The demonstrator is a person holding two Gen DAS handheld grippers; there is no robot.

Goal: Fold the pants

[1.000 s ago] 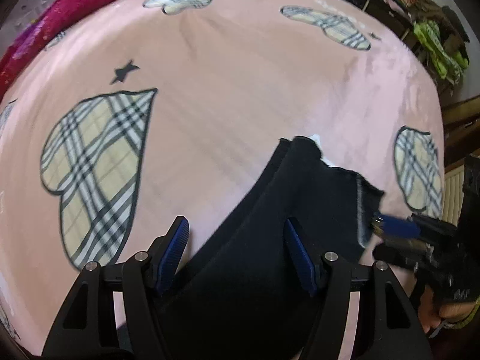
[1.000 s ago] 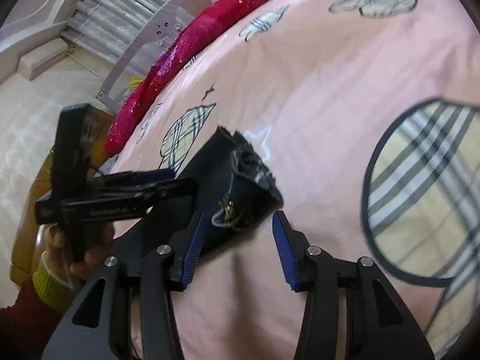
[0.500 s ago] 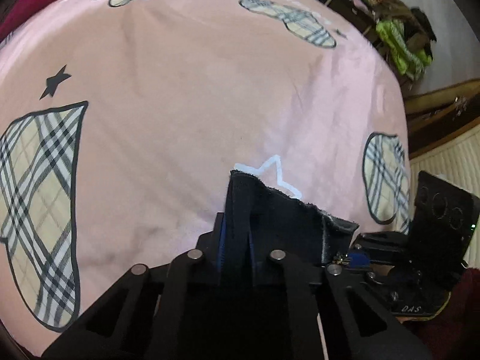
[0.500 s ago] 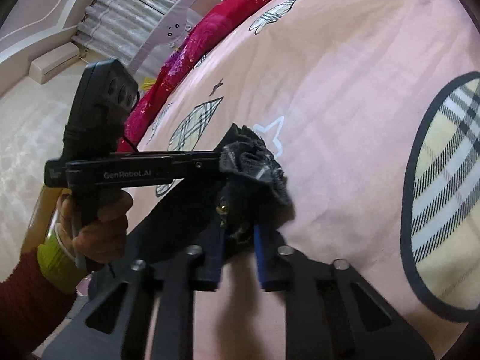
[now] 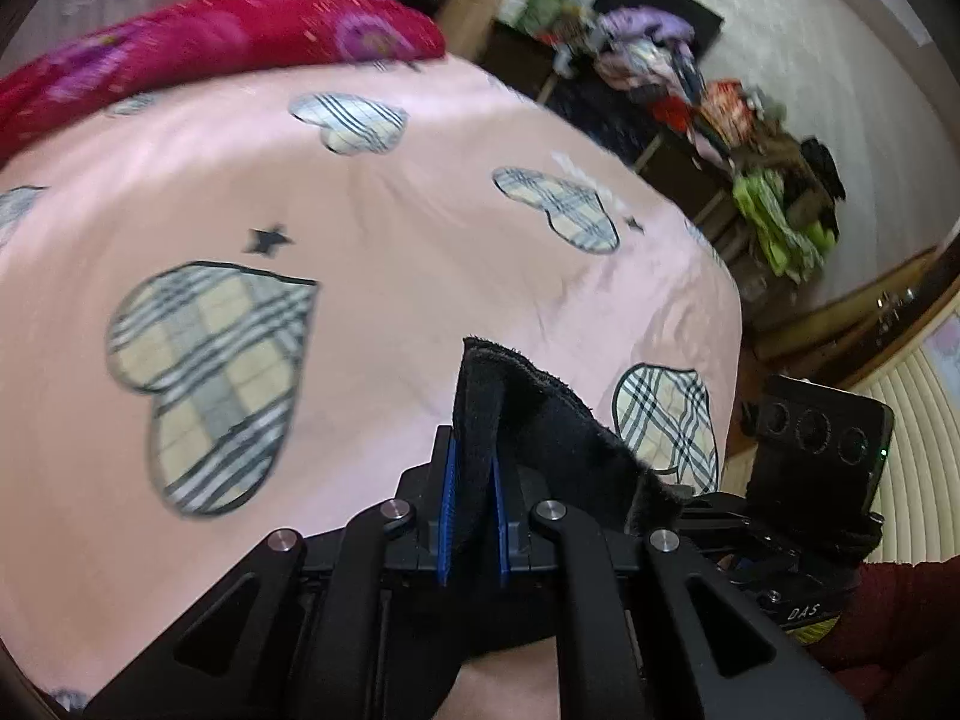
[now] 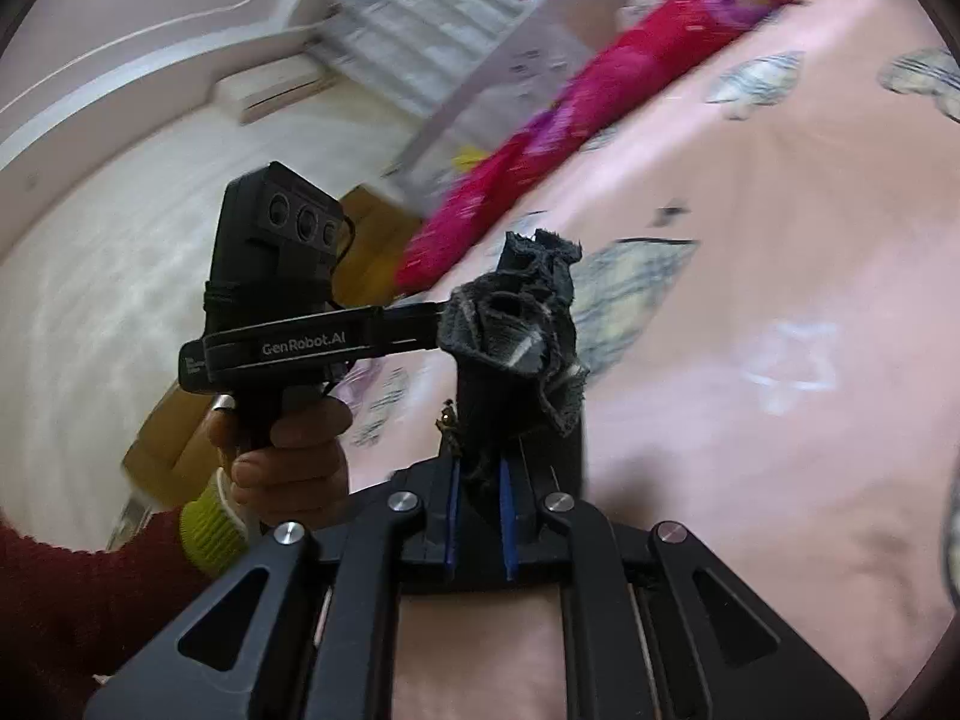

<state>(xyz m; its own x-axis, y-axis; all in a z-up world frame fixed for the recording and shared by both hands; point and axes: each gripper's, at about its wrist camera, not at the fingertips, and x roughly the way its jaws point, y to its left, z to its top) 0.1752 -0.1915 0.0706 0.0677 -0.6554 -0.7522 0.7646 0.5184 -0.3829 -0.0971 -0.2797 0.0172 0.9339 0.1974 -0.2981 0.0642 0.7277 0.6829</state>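
Note:
The black pants [image 5: 528, 420] are lifted off the pink bedspread [image 5: 420, 252]. My left gripper [image 5: 471, 510] is shut on one corner of their edge, which sticks up between its blue pads. My right gripper [image 6: 480, 516] is shut on the other corner, a bunched frayed edge [image 6: 516, 324] with a small metal zip pull beside it. The left gripper also shows in the right wrist view [image 6: 288, 348], held in a hand, its tip at the cloth. The right gripper shows in the left wrist view [image 5: 804, 492] at the right. The rest of the pants hangs out of sight below.
The bedspread has plaid hearts [image 5: 216, 372] and stars. A red floral blanket [image 5: 210, 42] lies along the bed's far edge. A pile of clothes [image 5: 750, 120] sits on dark furniture beyond the bed. A white bed rail [image 6: 480, 60] stands at the side.
Both grippers closed on the pants' edge a second ago, and have since lifted it up off the bed and tilted, so more of the room shows.

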